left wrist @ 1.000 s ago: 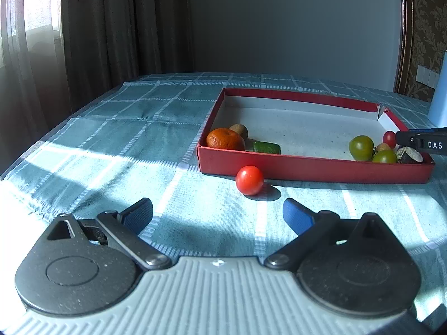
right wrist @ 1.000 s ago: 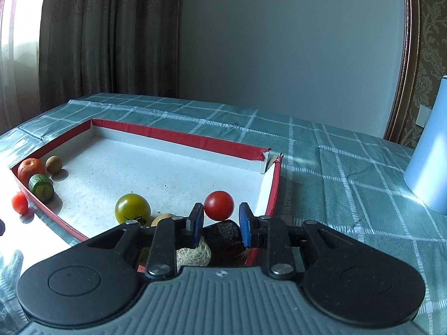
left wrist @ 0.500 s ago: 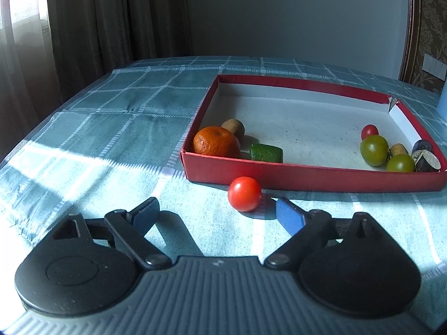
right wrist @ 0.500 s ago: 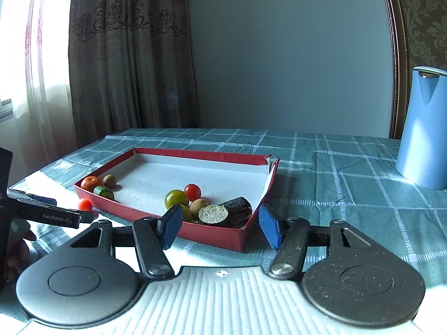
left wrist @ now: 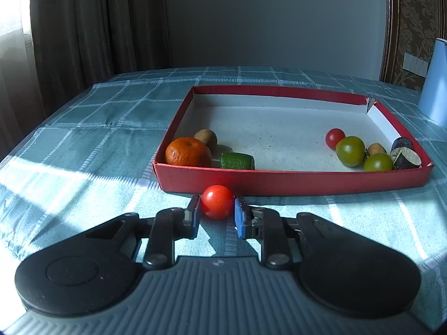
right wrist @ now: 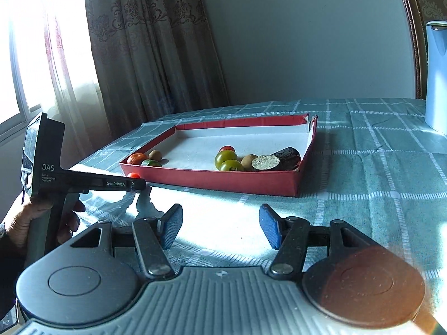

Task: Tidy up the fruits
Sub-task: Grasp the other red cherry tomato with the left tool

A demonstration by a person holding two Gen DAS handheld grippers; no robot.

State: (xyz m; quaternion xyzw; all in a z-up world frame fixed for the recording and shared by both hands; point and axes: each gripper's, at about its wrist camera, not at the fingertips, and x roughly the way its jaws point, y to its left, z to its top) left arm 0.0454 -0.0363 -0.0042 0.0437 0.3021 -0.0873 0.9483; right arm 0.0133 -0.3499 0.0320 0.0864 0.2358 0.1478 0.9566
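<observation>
Your left claw (left wrist: 216, 212) is clamped on the red cherry tomato (left wrist: 217, 201), which sits on the bench just outside the near wall of the red tray (left wrist: 293, 180). The tray lies straight ahead of that claw, so the coming move likely turns on lifting the tomato over this wall. Your right claw (right wrist: 218, 229) stands parted and empty, well back from the tray and farther from the tomato.
</observation>
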